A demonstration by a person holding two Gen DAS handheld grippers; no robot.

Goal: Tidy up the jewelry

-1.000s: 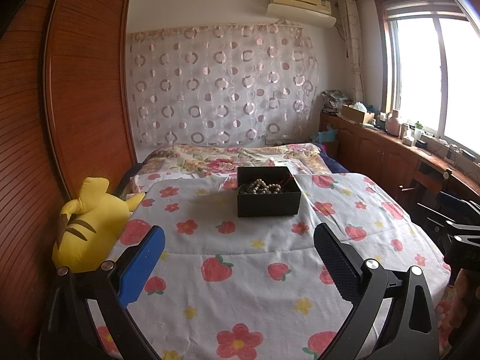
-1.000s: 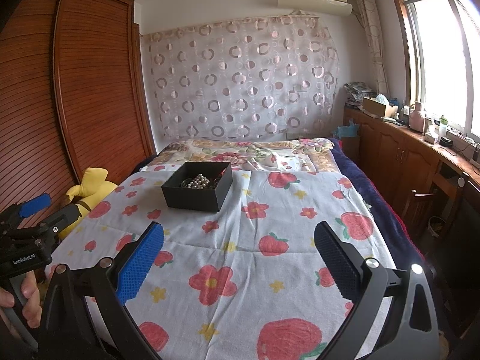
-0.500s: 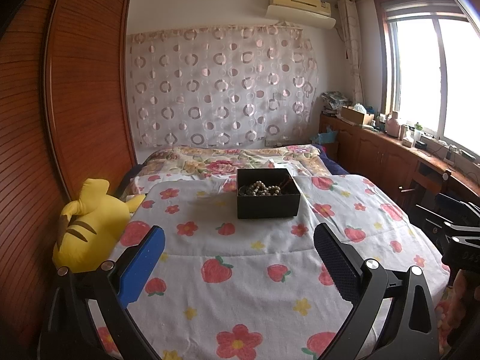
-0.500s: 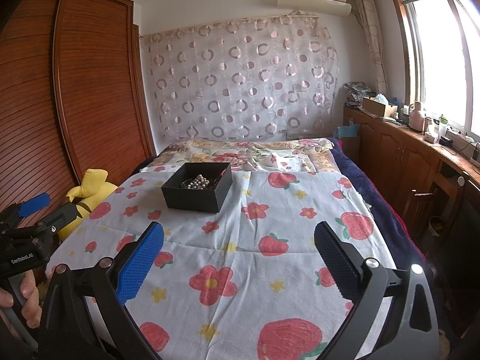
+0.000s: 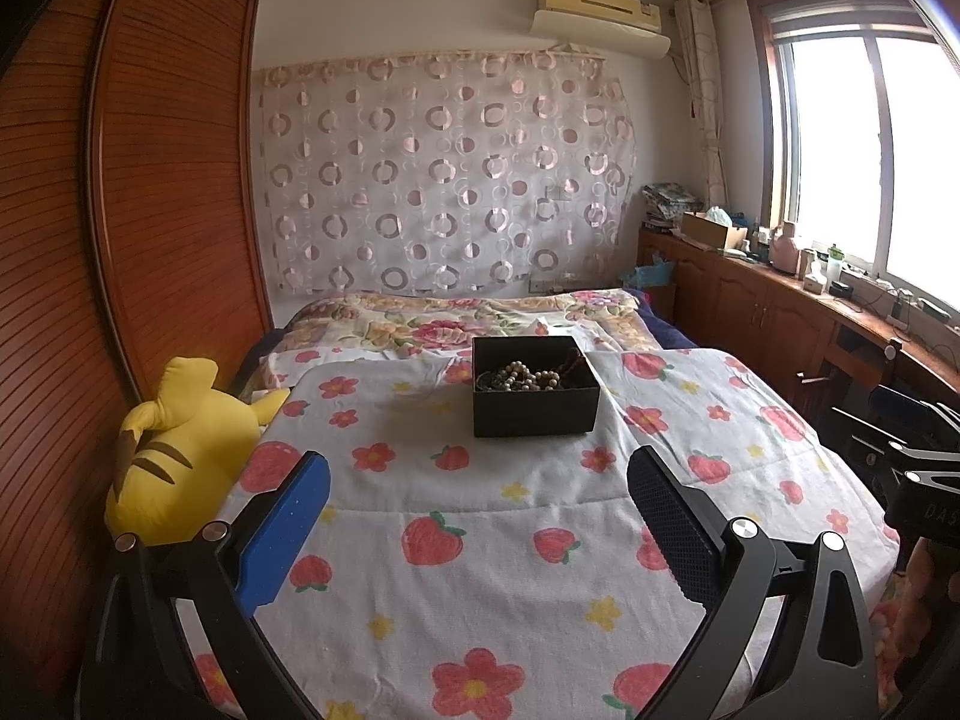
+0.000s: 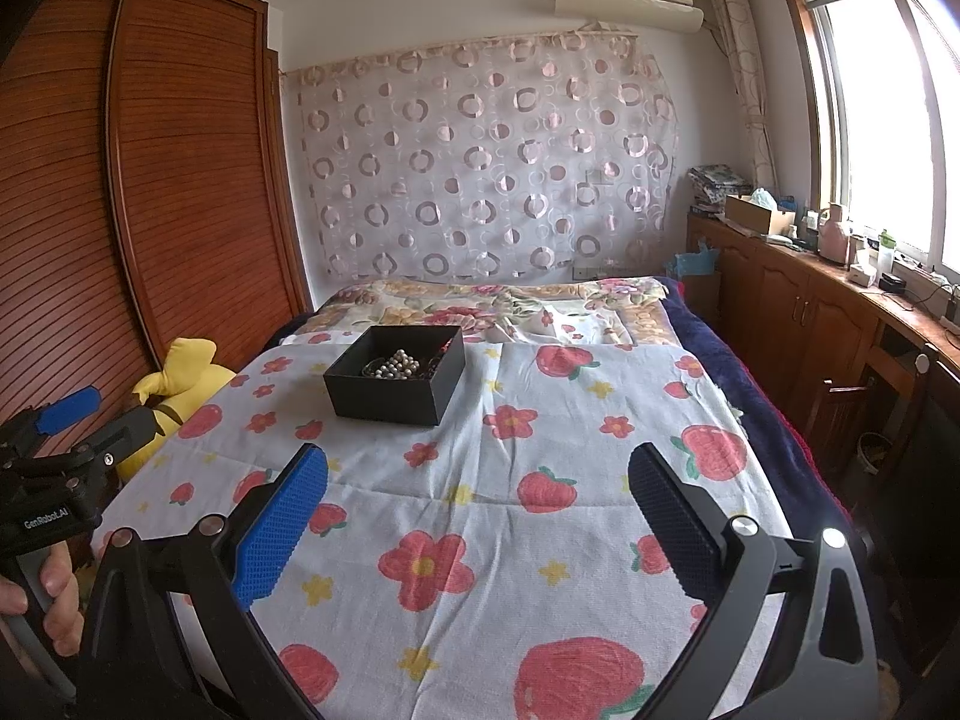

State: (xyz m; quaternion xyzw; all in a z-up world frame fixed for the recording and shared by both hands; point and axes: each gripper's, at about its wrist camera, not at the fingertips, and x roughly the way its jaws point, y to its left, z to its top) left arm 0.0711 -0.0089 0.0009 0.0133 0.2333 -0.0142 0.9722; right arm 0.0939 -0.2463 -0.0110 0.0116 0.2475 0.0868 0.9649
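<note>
- one yellow plush (image 5: 180,450) at the bed's (image 5: 510,510) left edge
- one black box (image 5: 534,387) of bead jewelry (image 5: 528,375) mid-bed, far from both grippers
- left gripper (image 5: 477,534) and right gripper (image 6: 477,531): fingers spread wide, holding nothing
- vs a second ago, basically no change, box hasn't budged

Left black two-finger gripper (image 5: 478,516) is level and pointing forward, jaws spread wide with nothing between them, one blue pad (image 5: 282,534) and one black textured pad (image 5: 672,531). Right black two-finger gripper (image 6: 478,510) matches it, jaws wide apart and empty. At the right view's left edge, the person's bare left hand (image 6: 45,597) wraps the left gripper's handle.
</note>
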